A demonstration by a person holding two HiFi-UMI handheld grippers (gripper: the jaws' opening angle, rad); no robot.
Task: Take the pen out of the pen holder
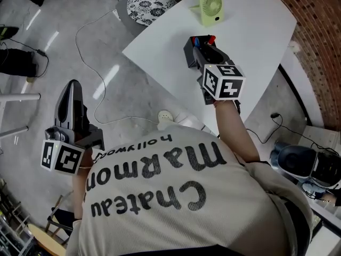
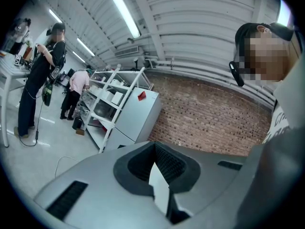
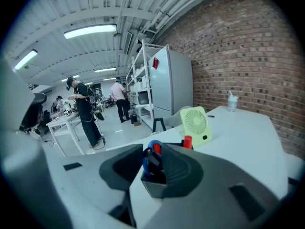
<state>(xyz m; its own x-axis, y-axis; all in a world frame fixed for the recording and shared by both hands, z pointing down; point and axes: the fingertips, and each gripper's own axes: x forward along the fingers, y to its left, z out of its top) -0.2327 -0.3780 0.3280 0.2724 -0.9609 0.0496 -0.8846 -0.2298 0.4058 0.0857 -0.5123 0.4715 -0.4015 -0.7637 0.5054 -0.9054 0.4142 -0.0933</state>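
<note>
In the head view the person's right arm reaches forward over the white table (image 1: pixel 261 31). The right gripper (image 1: pixel 202 46) is just behind the dark pen holder (image 1: pixel 190 53), which stands near the table's edge with red and blue pens (image 1: pixel 211 38) sticking out of it. The left arm hangs out to the side over the grey floor, with the left gripper (image 1: pixel 72 85) well away from the table. The shirt (image 1: pixel 176 196) reads "Chateau Marmont hollywood", upside down from this camera. Only this view shows the patterned stool (image 1: pixel 151 5).

The left gripper view shows the left gripper (image 2: pixel 155 144) pointing level at a brick wall (image 2: pixel 214 120) and white shelves (image 2: pixel 112 104). Its jaws meet at the tips with nothing between them. The people standing at the far benches appear only here and in the right gripper view.

In the right gripper view the right gripper (image 3: pixel 153 150) has its jaws wide apart. The pen holder (image 3: pixel 152 189) sits between them with no pad visibly pressing it, and the pens (image 3: pixel 153 148) are inside. The green fan (image 3: pixel 195 123) stands behind, and a small bottle (image 3: pixel 232 100) is at the table's far end.
</note>
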